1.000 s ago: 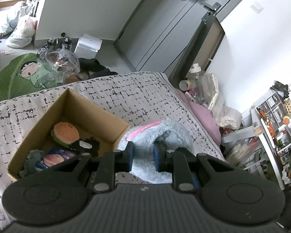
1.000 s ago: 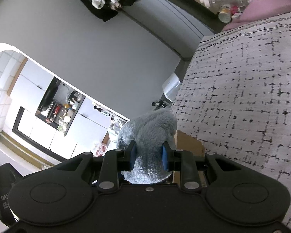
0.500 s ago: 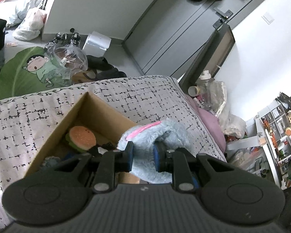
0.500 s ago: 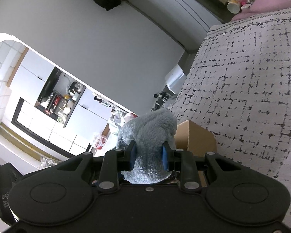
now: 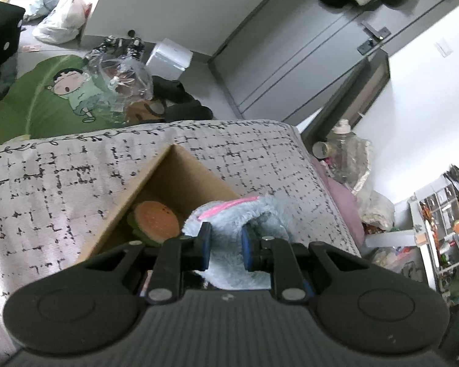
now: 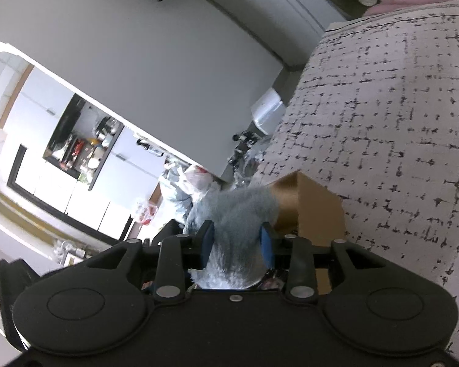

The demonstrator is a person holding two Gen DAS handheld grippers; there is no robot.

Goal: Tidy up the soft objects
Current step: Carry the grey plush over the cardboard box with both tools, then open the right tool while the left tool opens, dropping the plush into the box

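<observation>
A fluffy grey-blue plush toy [image 5: 260,211] with a pink stripe hangs over the right end of an open cardboard box [image 5: 156,168] on the patterned bed cover [image 5: 61,183]. My left gripper [image 5: 225,235] is shut on the toy's fur. In the right wrist view my right gripper [image 6: 235,238] has the same plush toy [image 6: 238,208] between its blue pads; its jaws are opening, and fur still fills the gap and touches both pads. The cardboard box [image 6: 309,208] stands just behind. A burger plush [image 5: 154,221] lies inside the box; its other contents are hidden by my left gripper.
Past the bed's far edge the floor holds a green cartoon mat [image 5: 46,98], a clear plastic bag [image 5: 119,76] and a white box [image 5: 168,59]. A pink pillow [image 5: 342,202], bottles [image 5: 342,143] and a cluttered shelf [image 5: 443,214] are at the right.
Both grippers have carried the plush toy closer over the box, which now sits nearer and more central. The right gripper's jaws stand wider than before.
</observation>
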